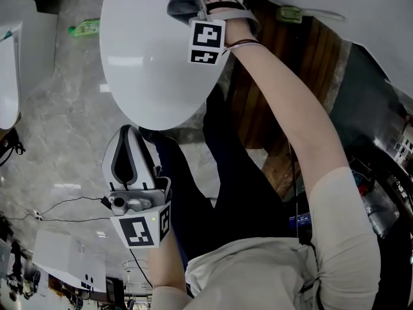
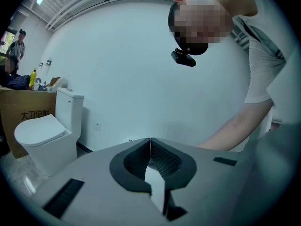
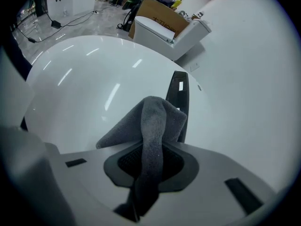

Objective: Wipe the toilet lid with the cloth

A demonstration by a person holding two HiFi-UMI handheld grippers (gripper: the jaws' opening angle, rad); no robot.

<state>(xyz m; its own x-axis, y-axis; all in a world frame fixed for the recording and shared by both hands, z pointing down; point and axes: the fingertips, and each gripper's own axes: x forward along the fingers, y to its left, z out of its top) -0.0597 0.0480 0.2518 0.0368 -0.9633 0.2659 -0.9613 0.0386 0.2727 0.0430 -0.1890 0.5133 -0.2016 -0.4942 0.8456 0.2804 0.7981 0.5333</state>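
The white toilet lid fills the top of the head view, closed and glossy. My right gripper reaches over its far end, shut on a grey cloth. In the right gripper view the cloth bunches out of the jaws and rests against the lid near the dark hinge strip. My left gripper hangs in front of the lid's near rim, away from it, its jaws closed together on nothing; in its own view the left gripper points at a pale wall.
A second white toilet with its tank stands at the left, with a cardboard box behind it. A green bottle lies on the marble floor left of the lid. Cables trail on the floor. The person's legs stand right before the bowl.
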